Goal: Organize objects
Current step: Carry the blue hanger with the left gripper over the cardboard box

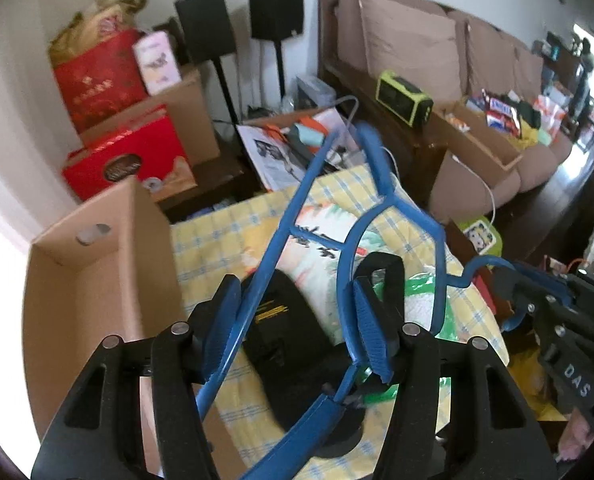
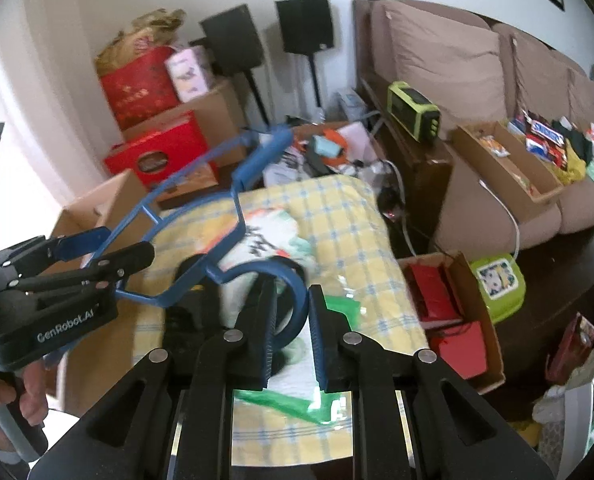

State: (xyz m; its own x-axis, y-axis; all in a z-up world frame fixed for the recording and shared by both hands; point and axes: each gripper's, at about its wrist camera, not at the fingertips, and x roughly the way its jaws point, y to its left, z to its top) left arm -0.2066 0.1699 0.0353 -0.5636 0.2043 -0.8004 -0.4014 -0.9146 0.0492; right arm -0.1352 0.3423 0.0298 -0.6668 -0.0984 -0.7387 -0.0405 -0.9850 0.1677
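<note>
A blue plastic clothes hanger (image 1: 297, 216) hangs in the air above a yellow checked cloth (image 1: 233, 220). Its bars pass between the blue pads of my left gripper (image 1: 297, 320), which stands open around it. The hanger's hook (image 2: 293, 280) curves between the pads of my right gripper (image 2: 291, 332), which is nearly closed around it. In the right wrist view the left gripper (image 2: 97, 250) sits at the left on the hanger's shoulder (image 2: 145, 208). A black object (image 1: 285, 328) lies on the cloth under the hanger.
An open cardboard box (image 1: 93, 280) stands left of the cloth. Red gift boxes (image 1: 125, 160) and black speakers (image 1: 205, 20) are behind. A brown sofa (image 2: 477, 80) holds a green radio (image 2: 413, 114) and a snack box (image 2: 509, 164). A box of red items (image 2: 453, 312) sits right.
</note>
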